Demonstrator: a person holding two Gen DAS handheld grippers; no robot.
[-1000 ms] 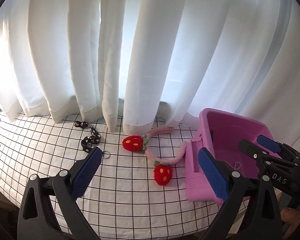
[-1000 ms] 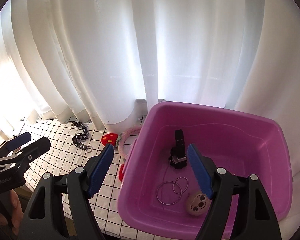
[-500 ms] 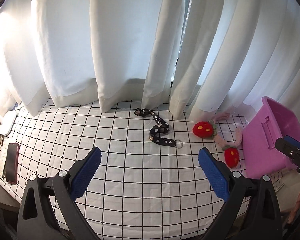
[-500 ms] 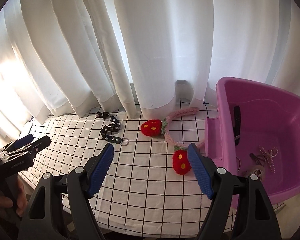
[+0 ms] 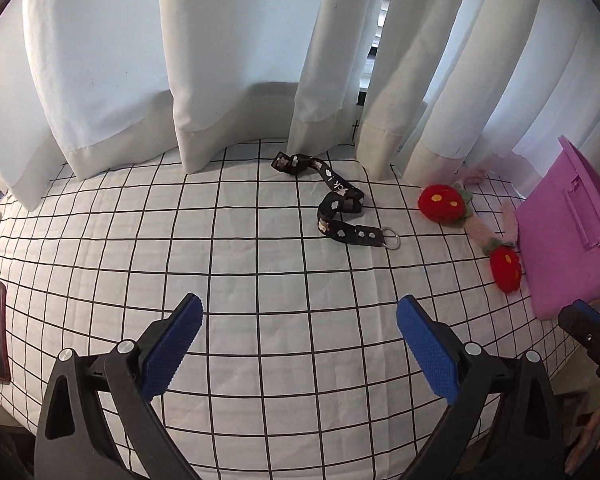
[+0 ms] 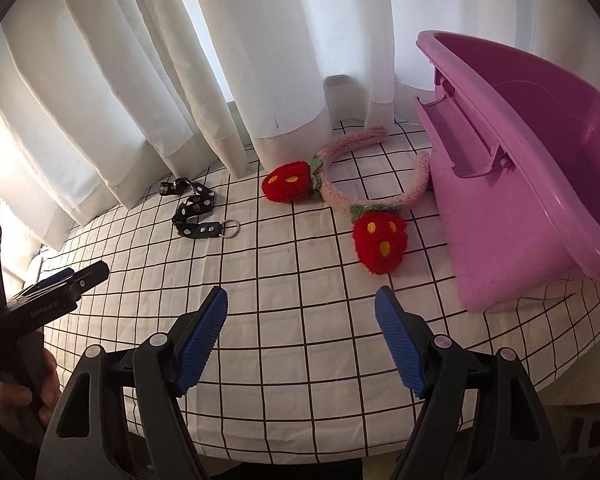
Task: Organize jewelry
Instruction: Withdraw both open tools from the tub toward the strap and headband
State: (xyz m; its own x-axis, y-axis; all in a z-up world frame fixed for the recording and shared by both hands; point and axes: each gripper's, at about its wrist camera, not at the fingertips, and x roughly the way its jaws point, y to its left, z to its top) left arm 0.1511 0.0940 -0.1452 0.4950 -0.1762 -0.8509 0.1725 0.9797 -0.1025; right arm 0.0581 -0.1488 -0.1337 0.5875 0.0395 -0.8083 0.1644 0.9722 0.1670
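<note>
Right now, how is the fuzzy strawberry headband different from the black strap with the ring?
The strawberry headband is pink and fuzzy; the black strap is flat with pale printed shapes. The headband curves in an open arc ending by the pink tub; the strap lies kinked, farther away. The headband carries two red strawberries; the strap ends in a metal ring. Both lie on the checked cloth, ungripped.

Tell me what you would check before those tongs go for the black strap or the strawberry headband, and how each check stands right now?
1. Left tongs open and holding nothing: ok.
2. Right tongs open and holding nothing: ok.
3. Black strap lies free on the checked cloth, apart from the strawberry headband: ok.
4. Headband clear of the pink tub: not ok, one end rests right against its wall.
5. Room left inside the tub: cannot tell, its floor is out of sight.
6. Curtain off the jewelry: not ok, its hem hangs right at the headband's far end.
</note>
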